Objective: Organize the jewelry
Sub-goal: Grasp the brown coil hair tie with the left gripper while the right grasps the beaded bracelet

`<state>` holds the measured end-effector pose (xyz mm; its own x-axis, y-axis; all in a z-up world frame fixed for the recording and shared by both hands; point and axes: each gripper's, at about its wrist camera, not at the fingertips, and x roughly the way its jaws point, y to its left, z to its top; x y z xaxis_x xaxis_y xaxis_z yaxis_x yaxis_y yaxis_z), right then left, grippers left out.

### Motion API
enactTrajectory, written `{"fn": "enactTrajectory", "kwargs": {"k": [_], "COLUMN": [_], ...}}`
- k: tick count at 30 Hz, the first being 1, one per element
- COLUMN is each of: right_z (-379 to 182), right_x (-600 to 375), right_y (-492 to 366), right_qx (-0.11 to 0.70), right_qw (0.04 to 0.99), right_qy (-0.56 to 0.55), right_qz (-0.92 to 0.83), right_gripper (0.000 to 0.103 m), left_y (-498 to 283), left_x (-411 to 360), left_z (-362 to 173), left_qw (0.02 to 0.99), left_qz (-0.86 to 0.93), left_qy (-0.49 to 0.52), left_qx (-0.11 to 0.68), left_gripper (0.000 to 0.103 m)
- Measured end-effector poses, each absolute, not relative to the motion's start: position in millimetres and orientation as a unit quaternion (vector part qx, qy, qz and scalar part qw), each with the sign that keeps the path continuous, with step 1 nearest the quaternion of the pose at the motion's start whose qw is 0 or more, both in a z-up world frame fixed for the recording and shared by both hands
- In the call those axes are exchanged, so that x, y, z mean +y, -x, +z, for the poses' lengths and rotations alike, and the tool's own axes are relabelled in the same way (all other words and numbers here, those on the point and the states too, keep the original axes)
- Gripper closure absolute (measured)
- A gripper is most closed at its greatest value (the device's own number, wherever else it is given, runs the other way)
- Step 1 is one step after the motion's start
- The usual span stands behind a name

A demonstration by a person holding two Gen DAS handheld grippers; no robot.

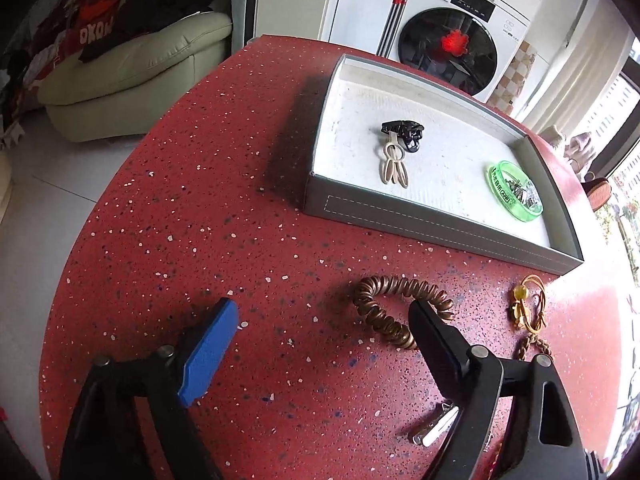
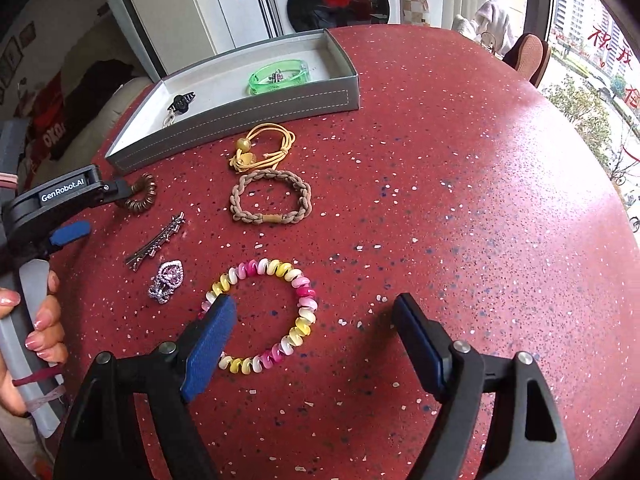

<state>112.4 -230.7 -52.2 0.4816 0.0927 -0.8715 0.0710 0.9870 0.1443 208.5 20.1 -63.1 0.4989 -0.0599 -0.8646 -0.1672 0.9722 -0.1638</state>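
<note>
Jewelry shows differently in each view. From your left wrist, the left gripper (image 1: 324,320) stands spread, pinching nothing; its right finger hides part of the brown coil tie (image 1: 384,312), near the grey tray (image 1: 400,216) holding a black clip (image 1: 404,134) and green bangle (image 1: 516,190). From your right wrist, the right gripper (image 2: 314,320) stands spread over the pink-yellow coil (image 2: 266,314), one pad covering its rim; only here appear the braided tie (image 2: 270,202) and silver brooch (image 2: 168,282). Bare table (image 2: 480,200) stretches toward its right edge.
</note>
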Motion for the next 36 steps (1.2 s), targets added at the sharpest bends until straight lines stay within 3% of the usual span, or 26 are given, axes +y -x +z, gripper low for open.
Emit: {"fn": "enactTrajectory", "kwargs": {"k": [6, 8, 10, 11, 14, 15, 16, 17, 36], "right_z": [-54, -54, -54, -54, -52, -51, -51, -51, -24], "right_x": [-213, -209, -208, -207, -206, -206, -207, -208, -232], "right_y": [-110, -108, -107, -107, -105, -105, -105, -105, -102], "right_qx": [0.505, 0.502, 0.501, 0.500, 0.498, 0.497, 0.497, 0.497, 0.465], "right_qw": [0.863, 0.865, 0.866, 0.866, 0.867, 0.868, 0.868, 0.868, 0.881], "right_qy": [-0.017, -0.003, 0.000, 0.002, 0.004, 0.003, 0.001, -0.003, -0.074], "right_qz": [0.001, 0.004, 0.008, 0.011, 0.017, 0.020, 0.022, 0.021, 0.044], "right_gripper": [0.035, 0.041, 0.046, 0.048, 0.069, 0.083, 0.092, 0.092, 0.093], "left_y": [-210, -209, -209, -208, -206, -206, -204, -201, -164], "left_x": [9, 6, 4, 4, 3, 3, 4, 5, 7], "left_z": [-66, -65, -65, -64, -62, -62, -61, -60, -21], "left_qw": [0.869, 0.873, 0.876, 0.877, 0.880, 0.881, 0.881, 0.882, 0.896], "left_qz": [0.035, 0.034, 0.028, 0.024, 0.015, 0.008, 0.003, -0.004, -0.086], "left_qy": [0.060, 0.041, 0.025, 0.020, 0.000, -0.001, 0.000, 0.003, 0.012], "left_qx": [0.490, 0.485, 0.481, 0.479, 0.474, 0.473, 0.473, 0.472, 0.436], "left_gripper": [0.018, 0.032, 0.038, 0.049, 0.067, 0.073, 0.073, 0.073, 0.073]}}
